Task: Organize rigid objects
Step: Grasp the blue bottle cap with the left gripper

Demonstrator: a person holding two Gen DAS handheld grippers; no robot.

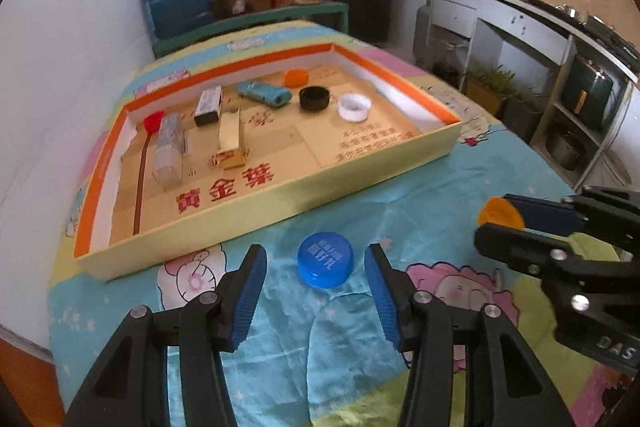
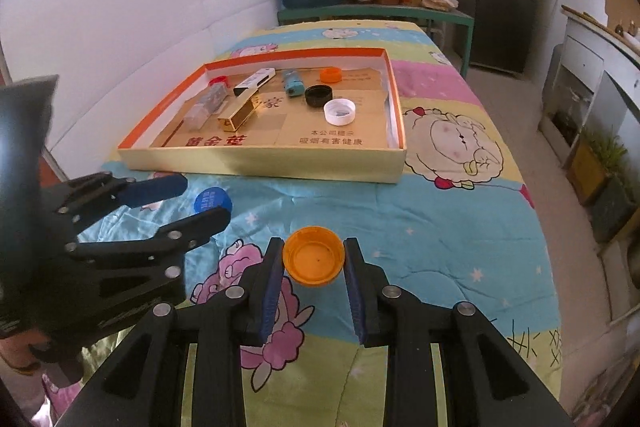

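Orange cap [image 2: 314, 261] pinched in right tongs [image 2: 313, 263]; left tongs [image 1: 316, 269] straddle blue cap [image 1: 325, 265].

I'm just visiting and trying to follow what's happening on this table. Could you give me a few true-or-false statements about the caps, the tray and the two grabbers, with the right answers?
1. The right gripper is shut on the orange cap. True.
2. The blue cap already lies inside the tray. False: it lies on the cartoon-print cloth in front of the tray, between the open fingers of the left gripper.
3. A white cap and a black cap lie next to each other in the tray. True.
4. The left gripper has clamped the blue cap. False: a gap shows on both sides of the cap.
5. The tray holds only caps. False: it also holds small boxes and a red-headed stick.
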